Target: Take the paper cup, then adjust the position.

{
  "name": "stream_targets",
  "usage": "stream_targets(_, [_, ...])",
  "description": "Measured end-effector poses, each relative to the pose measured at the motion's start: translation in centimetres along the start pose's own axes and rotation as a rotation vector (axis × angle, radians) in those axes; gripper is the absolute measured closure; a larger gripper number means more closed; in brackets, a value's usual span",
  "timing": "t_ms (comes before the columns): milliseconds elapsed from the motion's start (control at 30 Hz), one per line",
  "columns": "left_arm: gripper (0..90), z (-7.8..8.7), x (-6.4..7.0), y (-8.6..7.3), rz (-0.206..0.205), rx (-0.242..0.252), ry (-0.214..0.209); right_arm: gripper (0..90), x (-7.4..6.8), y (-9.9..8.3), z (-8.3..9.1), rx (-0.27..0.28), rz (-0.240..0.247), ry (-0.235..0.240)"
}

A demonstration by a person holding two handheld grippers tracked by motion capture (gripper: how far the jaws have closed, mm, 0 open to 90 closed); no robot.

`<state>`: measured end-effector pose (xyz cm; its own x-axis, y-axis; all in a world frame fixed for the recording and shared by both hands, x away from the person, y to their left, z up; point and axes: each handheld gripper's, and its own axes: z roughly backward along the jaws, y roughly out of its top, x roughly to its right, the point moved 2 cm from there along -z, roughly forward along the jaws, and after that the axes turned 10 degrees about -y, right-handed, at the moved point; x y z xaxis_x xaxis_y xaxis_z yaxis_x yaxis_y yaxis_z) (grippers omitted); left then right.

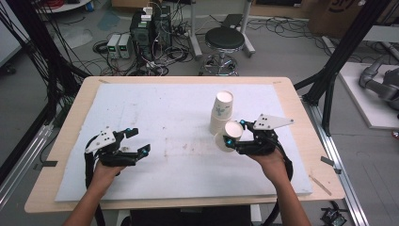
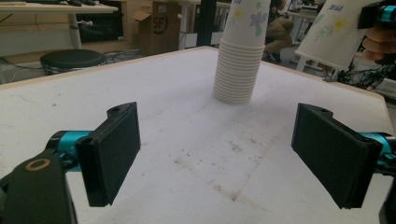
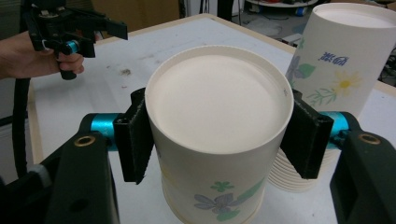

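A tall stack of upside-down white paper cups (image 1: 221,112) with a flower print stands right of centre on the white board (image 1: 164,108). My right gripper (image 1: 235,132) is shut on a single cup (image 1: 229,136), just in front of the stack. That cup is held tilted, its closed base turned upward. In the right gripper view the pads (image 3: 135,140) press both sides of the cup (image 3: 219,107), and the stack (image 3: 336,60) rises behind it. My left gripper (image 1: 141,141) hovers open and empty over the board's left part. Its view shows the stack (image 2: 238,56) and the held cup (image 2: 334,35).
The white board lies on a wooden table (image 1: 70,141) whose rim shows all round. Behind the table on the floor are a black stool (image 1: 225,40), computer boxes and cables (image 1: 146,28). Black frame posts (image 1: 329,89) stand at the right.
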<state>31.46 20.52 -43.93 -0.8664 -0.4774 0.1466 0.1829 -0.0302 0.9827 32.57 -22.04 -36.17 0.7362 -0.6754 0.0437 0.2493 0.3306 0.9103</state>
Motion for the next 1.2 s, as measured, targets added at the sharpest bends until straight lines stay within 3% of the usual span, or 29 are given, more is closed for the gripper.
stream_targets(700, [16.2, -0.6, 0.4, 0.1, -0.016, -0.01, -0.044, 34.7, -0.5, -0.2, -0.9, -0.006, 0.017, 0.023])
stream_targets(1033, [16.2, -1.1, 0.8, 0.2, -0.025, -0.015, -0.085, 34.6, -1.7, 0.3, -2.3, -0.012, 0.036, 0.069])
stream_targets(1200, [16.1, -1.6, 1.5, 0.4, -0.09, -0.006, -0.114, 34.6, -2.0, 0.5, -2.9, -0.012, 0.037, 0.1])
